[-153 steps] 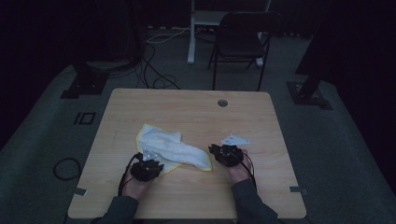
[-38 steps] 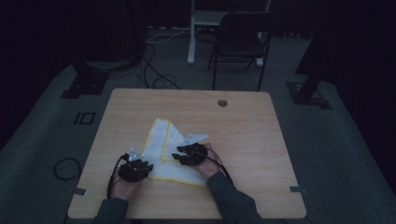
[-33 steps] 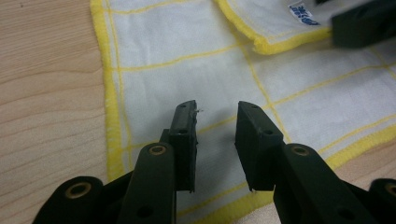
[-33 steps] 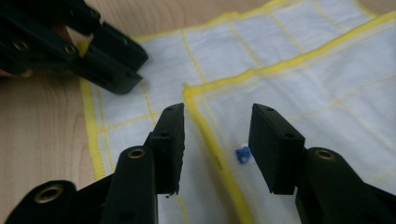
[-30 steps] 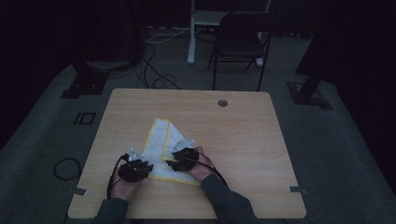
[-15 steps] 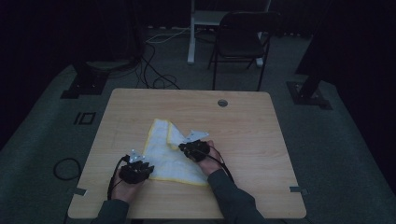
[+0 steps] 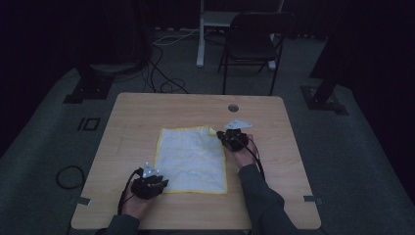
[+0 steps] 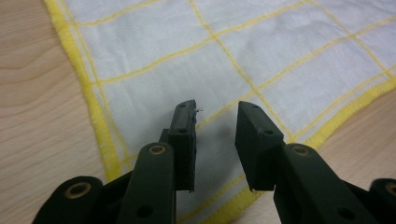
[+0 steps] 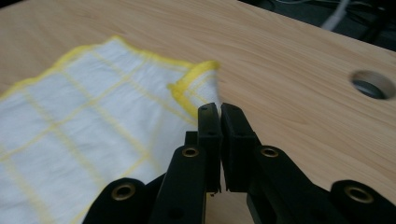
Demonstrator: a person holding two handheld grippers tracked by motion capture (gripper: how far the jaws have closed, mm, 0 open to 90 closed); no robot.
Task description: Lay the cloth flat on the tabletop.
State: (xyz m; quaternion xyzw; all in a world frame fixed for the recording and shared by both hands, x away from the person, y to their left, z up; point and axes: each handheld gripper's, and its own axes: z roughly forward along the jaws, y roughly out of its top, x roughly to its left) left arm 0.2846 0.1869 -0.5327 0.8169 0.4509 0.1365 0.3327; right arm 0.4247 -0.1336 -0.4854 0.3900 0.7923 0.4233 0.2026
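One thin white cotton cloth with yellow stitched edging and grid lines (image 7: 192, 159) lies spread near-flat on the pale wooden table (image 7: 147, 110). I judge it light, limp and grippy; best pinched at a hemmed corner. My right gripper (image 9: 219, 112) has just been closing and is now clamped on the far right corner, which curls up slightly. My left gripper (image 8: 215, 119) hovers over the near left corner, jaws apart, gripping nothing.
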